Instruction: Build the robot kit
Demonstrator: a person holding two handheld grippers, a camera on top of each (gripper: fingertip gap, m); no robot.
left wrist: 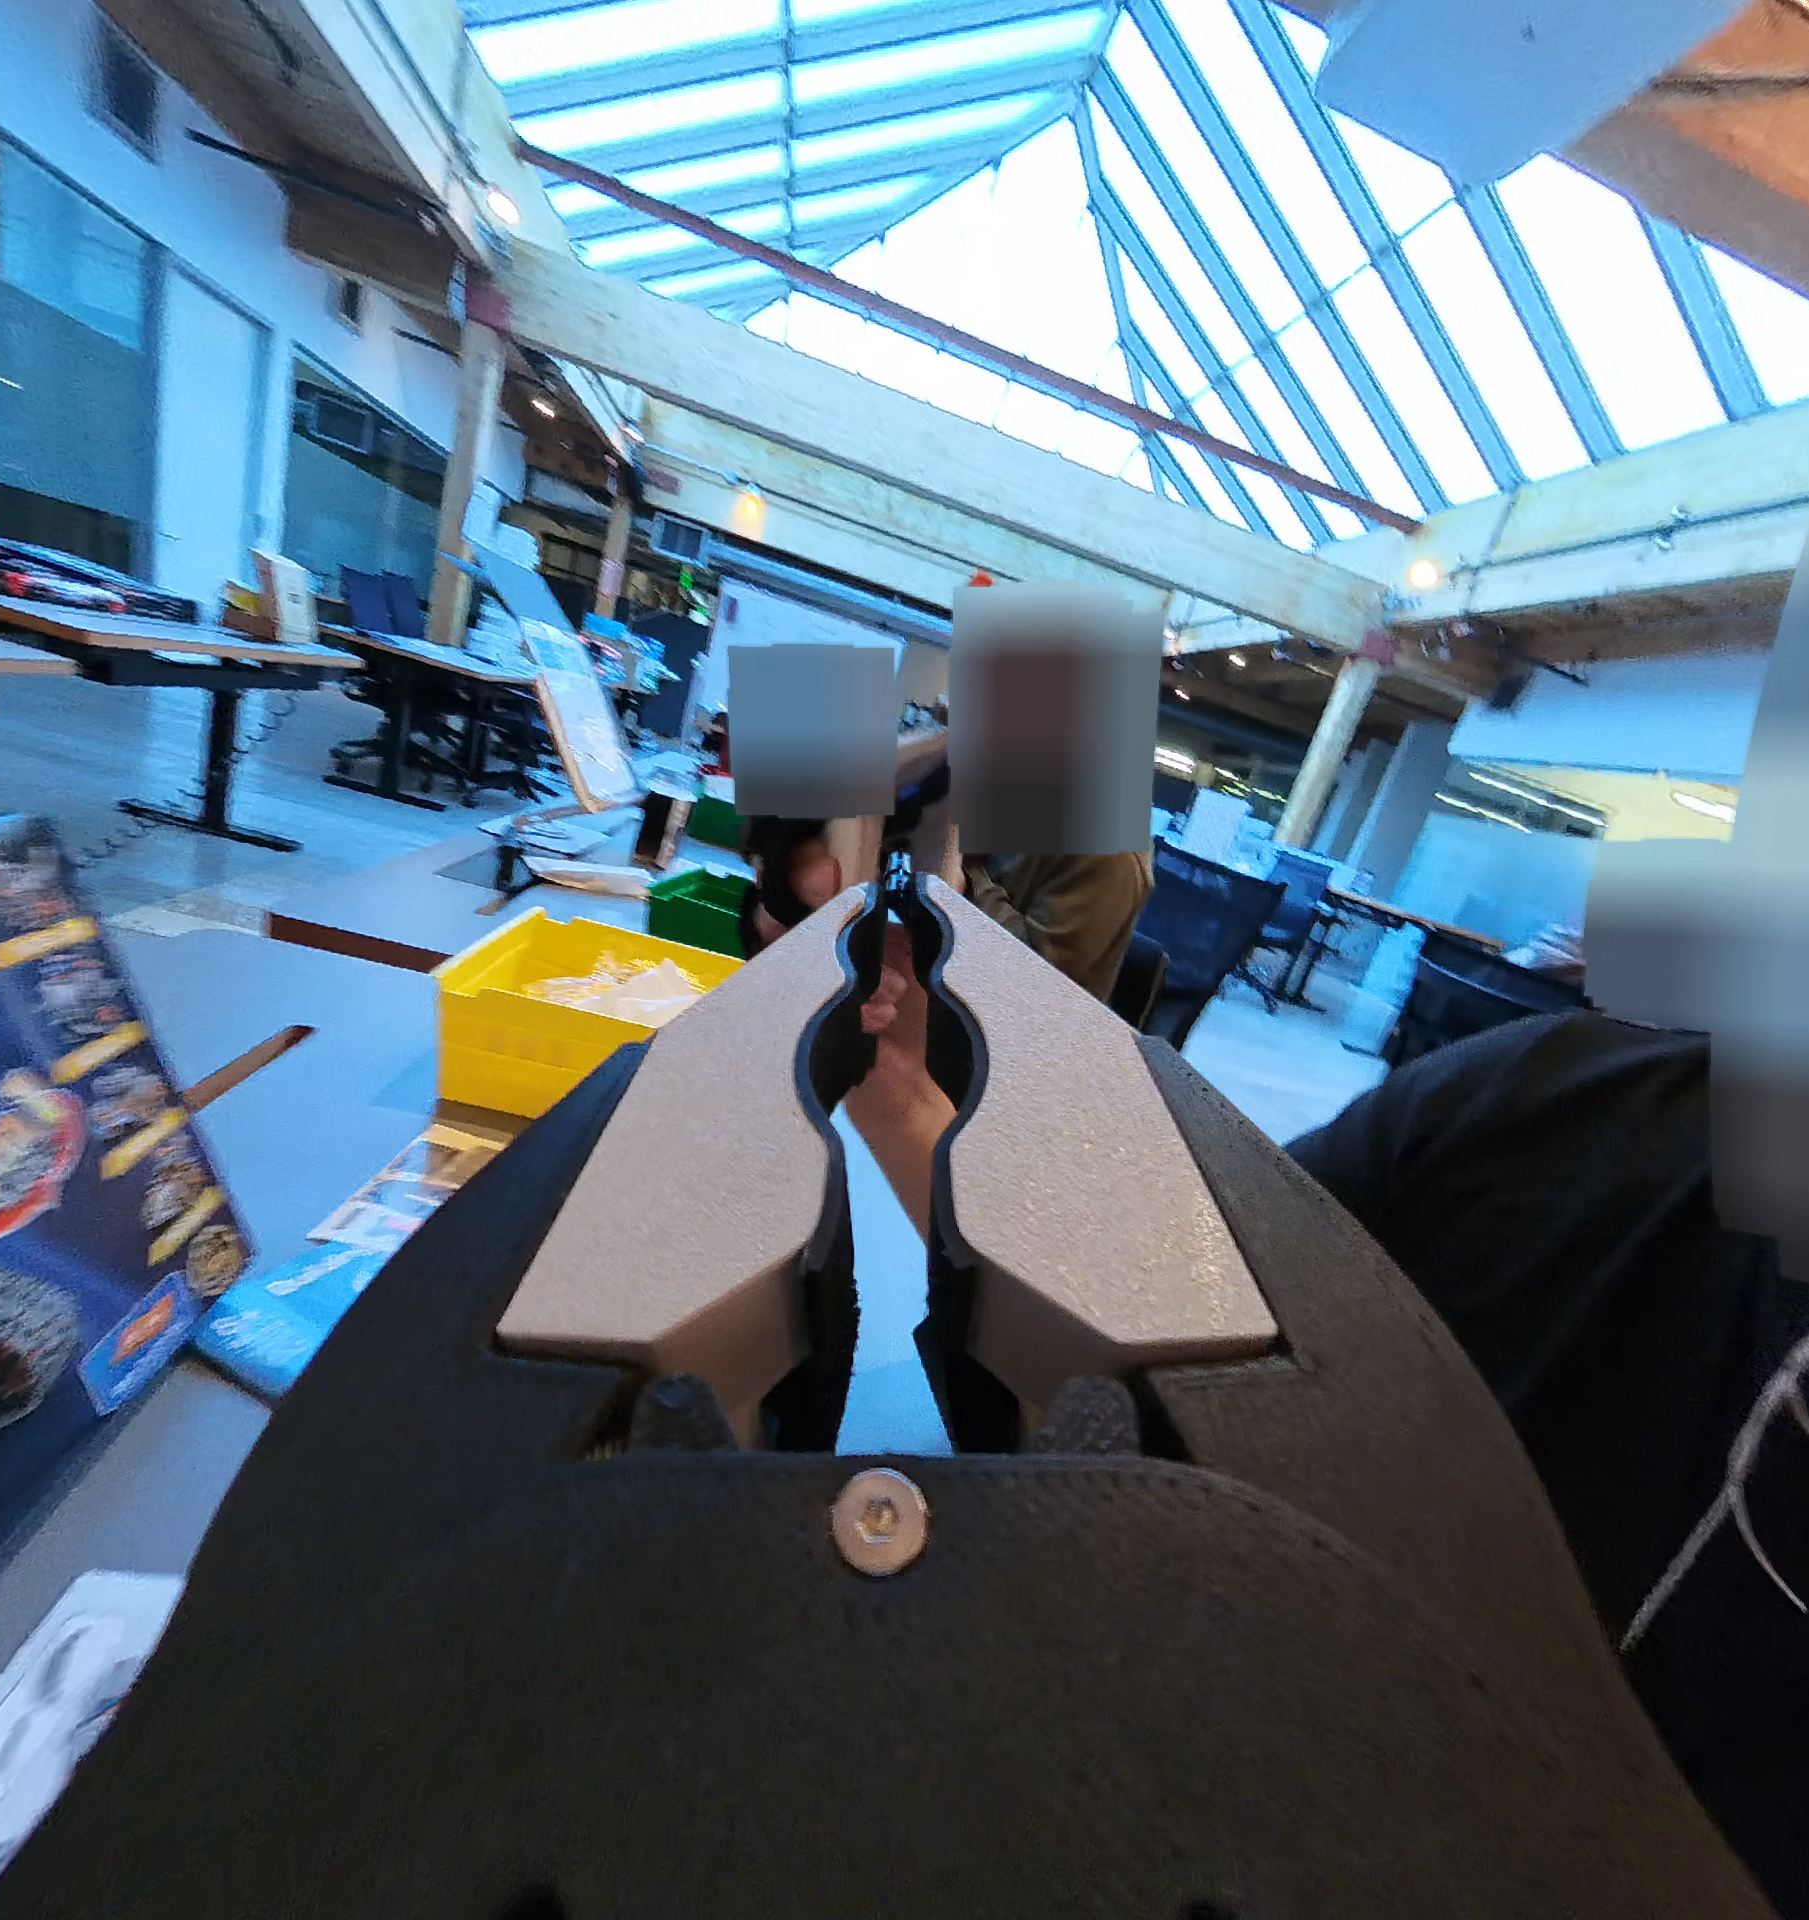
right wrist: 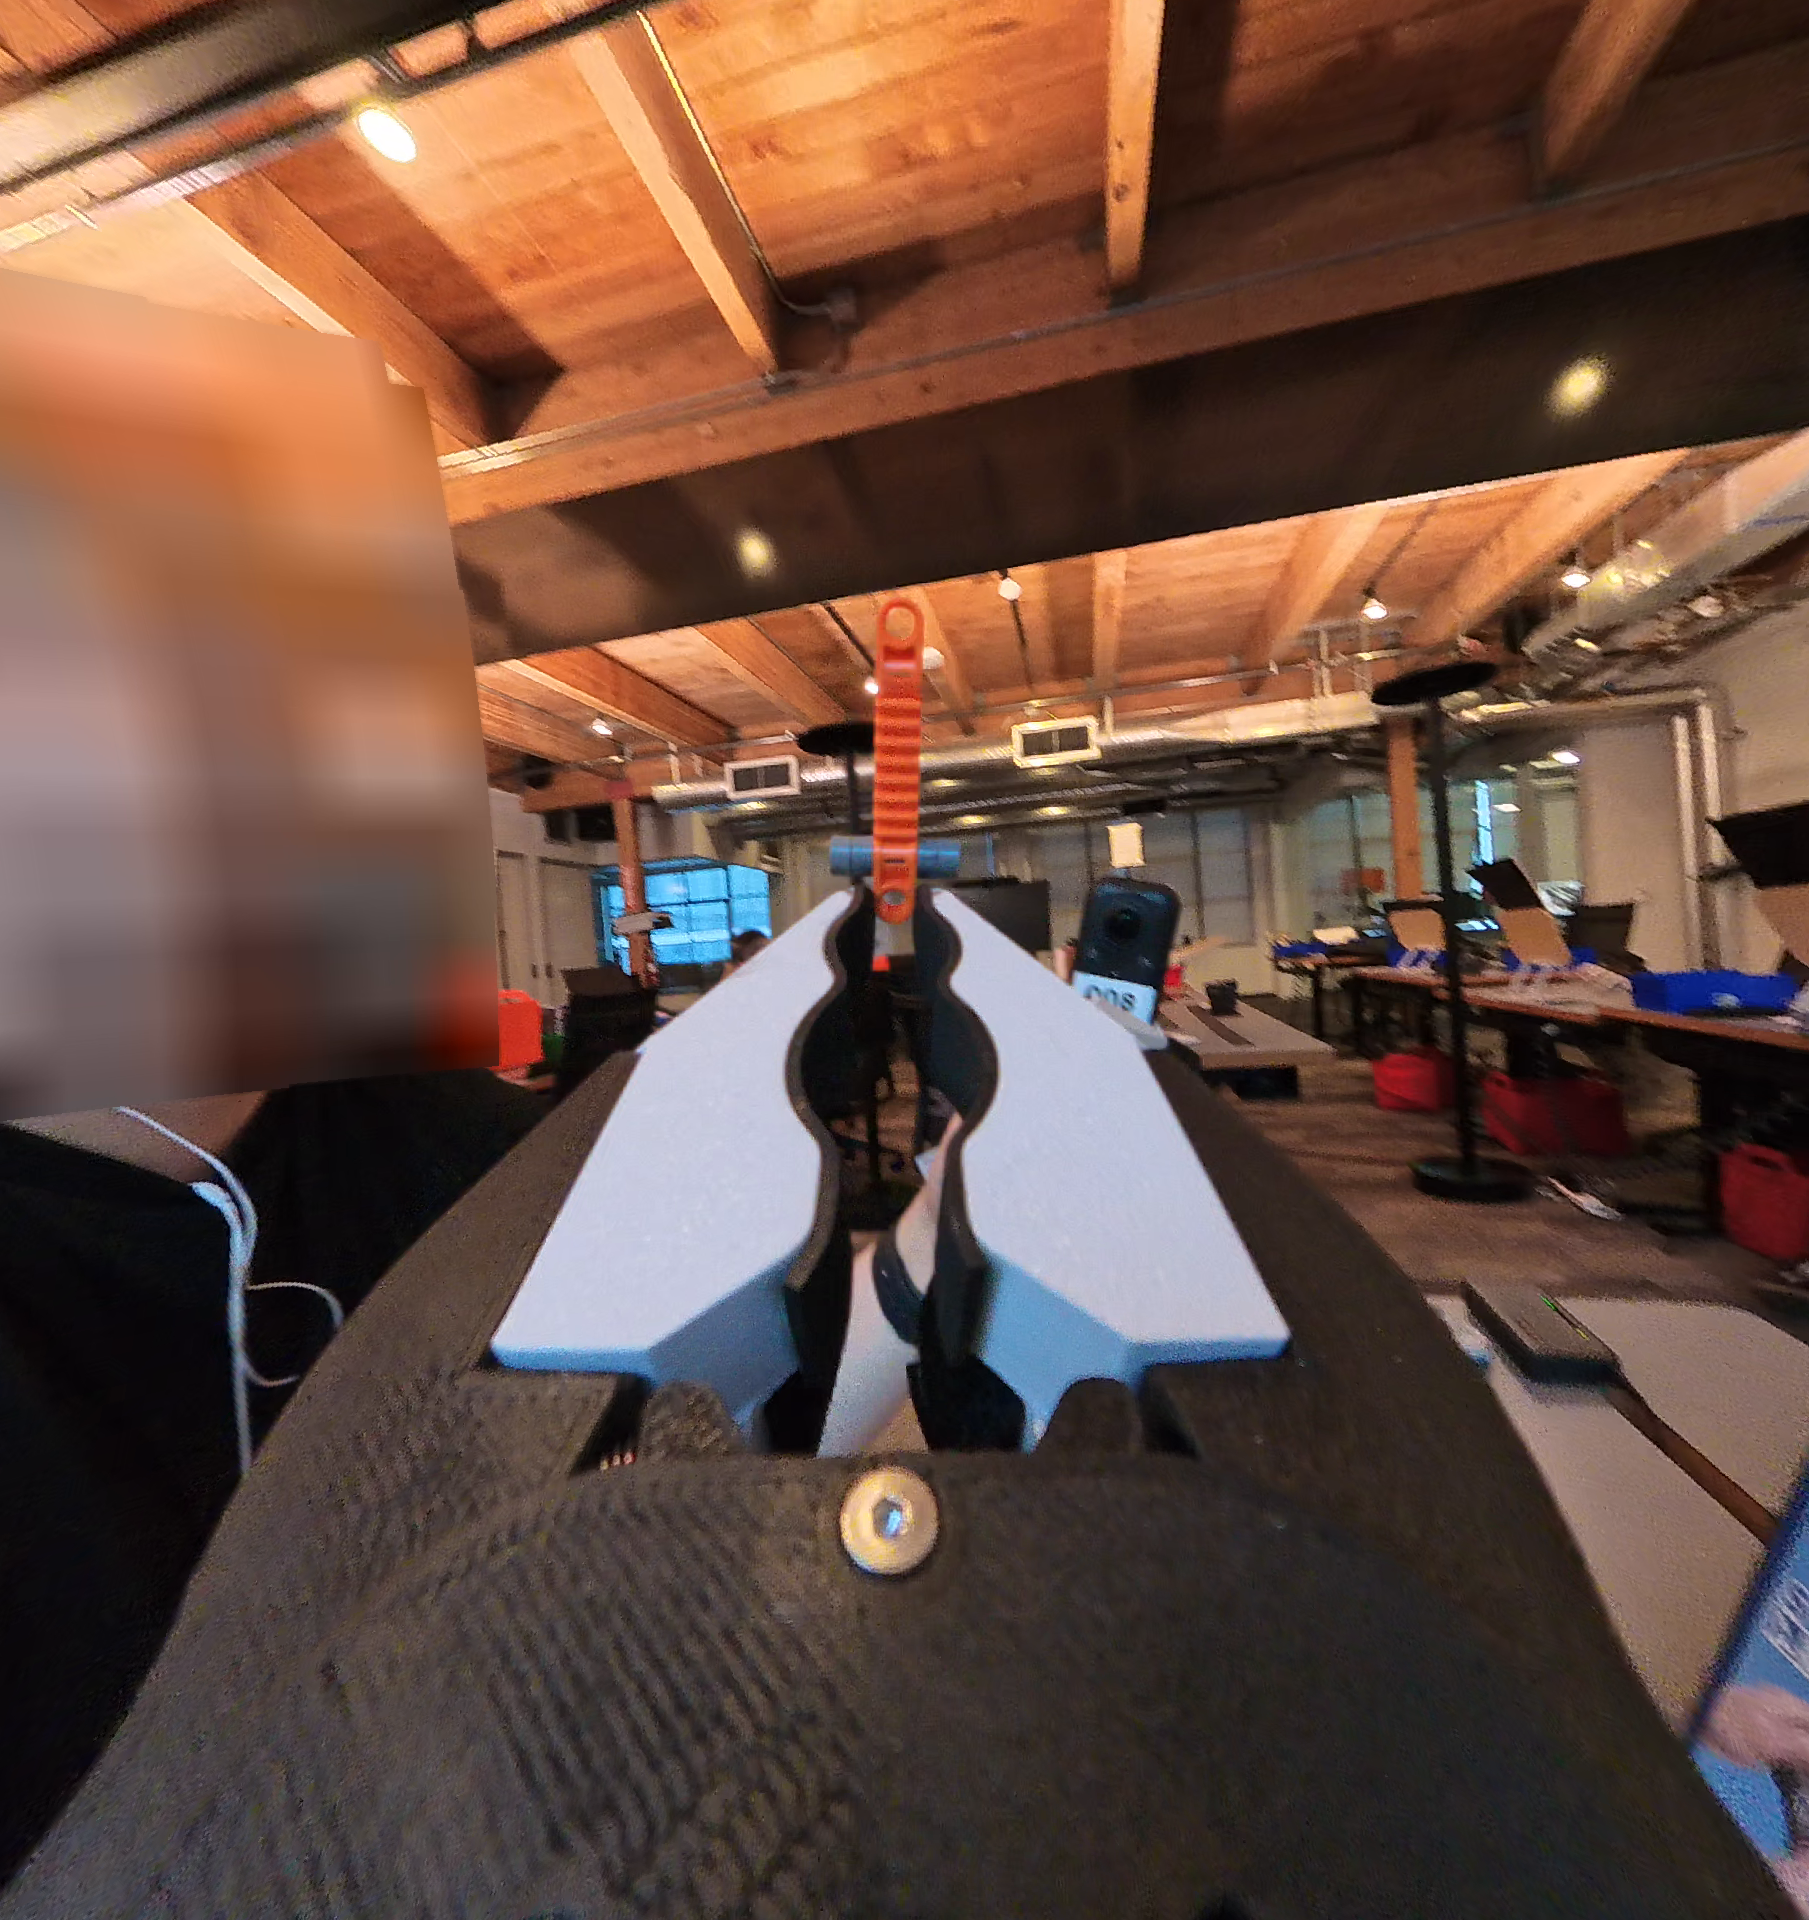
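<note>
In the left wrist view my left gripper (left wrist: 896,902) is raised above the table, its jaws nearly closed on a small thin black part (left wrist: 894,871) at the tips. A person's hand (left wrist: 895,1049) shows through the gap behind the fingers. In the right wrist view my right gripper (right wrist: 894,914) is shut on the lower end of an orange ribbed plastic tool (right wrist: 897,748) that stands upright above the tips. A short grey bar (right wrist: 895,858) crosses the tool just above the fingertips. A person in a black top (left wrist: 1502,1247) is close by on one side.
A yellow bin (left wrist: 557,997) with clear bags and a green bin (left wrist: 697,904) stand on the grey table (left wrist: 287,1101). A printed toy box (left wrist: 69,1122) lies at the left. A small camera on a stand (right wrist: 1123,935), a black pole stand (right wrist: 1451,935) and red buckets (right wrist: 1773,1195) are beyond. The left gripper's tips are roughly 11 centimetres from the right gripper's.
</note>
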